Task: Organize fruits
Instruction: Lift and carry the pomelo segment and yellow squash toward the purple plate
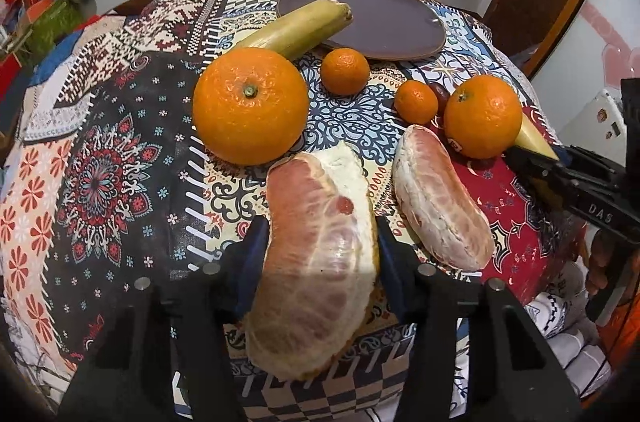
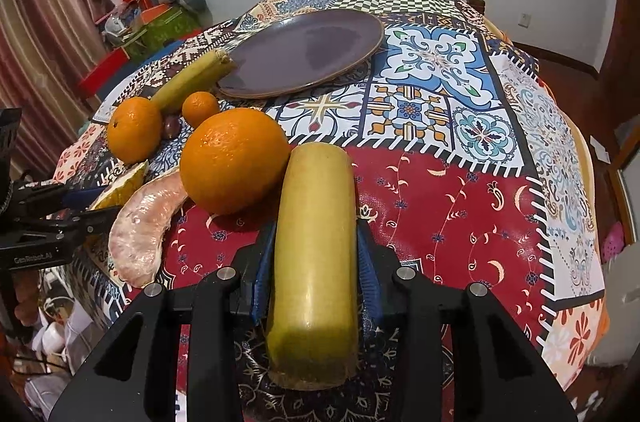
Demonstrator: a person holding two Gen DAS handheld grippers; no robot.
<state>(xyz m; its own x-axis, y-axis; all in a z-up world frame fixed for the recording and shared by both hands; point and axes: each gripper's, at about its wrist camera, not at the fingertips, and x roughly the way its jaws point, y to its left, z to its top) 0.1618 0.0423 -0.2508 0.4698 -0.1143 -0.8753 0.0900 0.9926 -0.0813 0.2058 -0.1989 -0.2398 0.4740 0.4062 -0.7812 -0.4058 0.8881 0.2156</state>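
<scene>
Currently, status by item:

Left gripper: jaws part-open around a peeled pomelo segment; the blue pads lie against both its sides, so it reads as gripped.

Right gripper: jaws narrow, closed on a yellow-green banana piece that runs toward 12 o'clock.

Plate: purple, at 12 o'clock on the patterned tablecloth; bare apart from a banana whose tip rests on its rim at 9 o'clock.

Loose fruit: large orange, two small mandarins, second orange, second pomelo segment, all on the cloth between grippers and plate.

Done: judged as nothing yet sorted onto the plate.

Left: both held pieces and every loose fruit still need placing, presumably on the plate.
</scene>
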